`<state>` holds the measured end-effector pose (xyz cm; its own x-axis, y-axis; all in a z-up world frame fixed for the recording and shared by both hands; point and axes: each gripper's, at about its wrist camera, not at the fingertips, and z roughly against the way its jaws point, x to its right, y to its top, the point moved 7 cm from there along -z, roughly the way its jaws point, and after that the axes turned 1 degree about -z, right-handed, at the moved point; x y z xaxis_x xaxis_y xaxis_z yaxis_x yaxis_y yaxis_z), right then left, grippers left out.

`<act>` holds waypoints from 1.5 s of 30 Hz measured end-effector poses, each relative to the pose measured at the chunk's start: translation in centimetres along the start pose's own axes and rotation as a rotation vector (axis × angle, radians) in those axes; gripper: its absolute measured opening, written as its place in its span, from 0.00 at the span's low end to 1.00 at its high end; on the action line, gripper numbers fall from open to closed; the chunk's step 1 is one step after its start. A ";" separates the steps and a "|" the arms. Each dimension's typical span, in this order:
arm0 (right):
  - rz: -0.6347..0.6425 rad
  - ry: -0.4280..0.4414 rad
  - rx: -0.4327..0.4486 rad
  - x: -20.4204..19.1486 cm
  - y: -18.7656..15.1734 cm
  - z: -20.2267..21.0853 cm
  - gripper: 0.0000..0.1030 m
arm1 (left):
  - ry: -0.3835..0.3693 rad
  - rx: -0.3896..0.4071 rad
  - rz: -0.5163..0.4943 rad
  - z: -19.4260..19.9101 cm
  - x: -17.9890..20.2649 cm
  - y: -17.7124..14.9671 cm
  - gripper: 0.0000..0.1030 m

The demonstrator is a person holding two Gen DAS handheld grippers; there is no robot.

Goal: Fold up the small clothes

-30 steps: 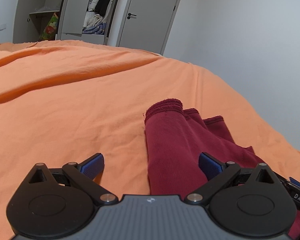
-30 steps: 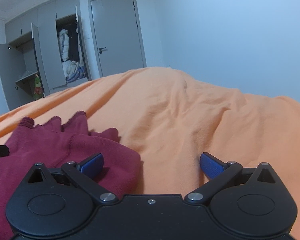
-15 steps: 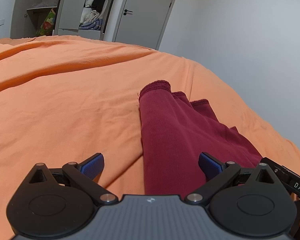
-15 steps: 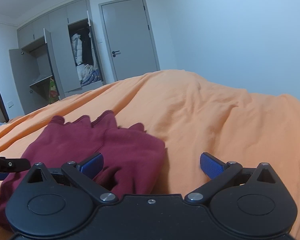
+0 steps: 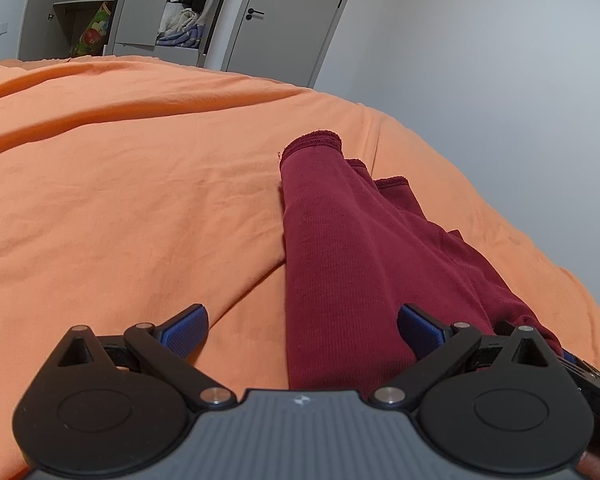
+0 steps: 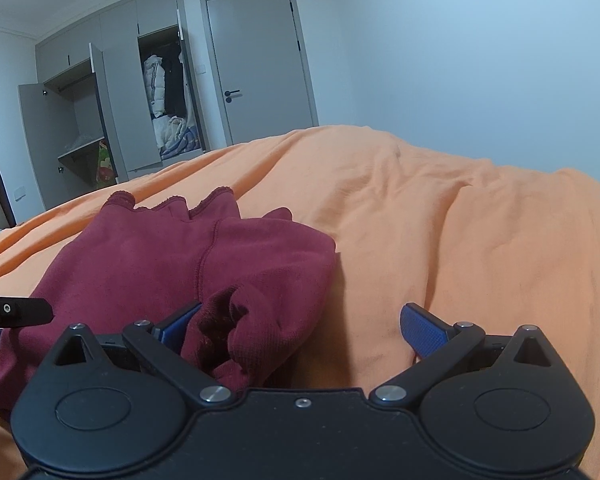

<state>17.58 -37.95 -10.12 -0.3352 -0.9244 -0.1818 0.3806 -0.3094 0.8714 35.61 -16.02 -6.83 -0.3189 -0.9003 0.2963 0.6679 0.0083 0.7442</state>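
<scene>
left claw (image 5: 302, 326): apart, straddling maroon garment (image 5: 340, 264) | right claw (image 6: 300, 324): apart, bunched garment edge between fingers | lies on orange bed sheet (image 5: 120, 184)

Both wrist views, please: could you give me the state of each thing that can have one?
Left gripper: open, holding nothing.
Right gripper: open, holding nothing.
Maroon garment: partly folded, lying on the orange sheet.
Wardrobe doors: open.
Room door: closed.
</scene>
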 end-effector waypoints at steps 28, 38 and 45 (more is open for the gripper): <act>-0.276 0.335 -0.154 -1.3 -0.9 2.4 0.99 | -0.107 -0.050 0.116 1.2 -0.9 0.0 1.00; -0.322 0.306 -0.128 -1.3 0.0 1.7 0.80 | -0.063 -0.107 0.094 -1.2 0.4 1.1 1.00; -0.313 0.302 -0.111 -1.0 -1.1 1.3 0.80 | -0.049 -0.107 0.068 -1.2 0.5 0.6 0.99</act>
<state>16.34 -36.39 -10.35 -0.1886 -0.8009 -0.5683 0.3966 -0.5915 0.7020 36.70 -16.99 -6.93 -0.3007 -0.8769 0.3750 0.7563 0.0203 0.6539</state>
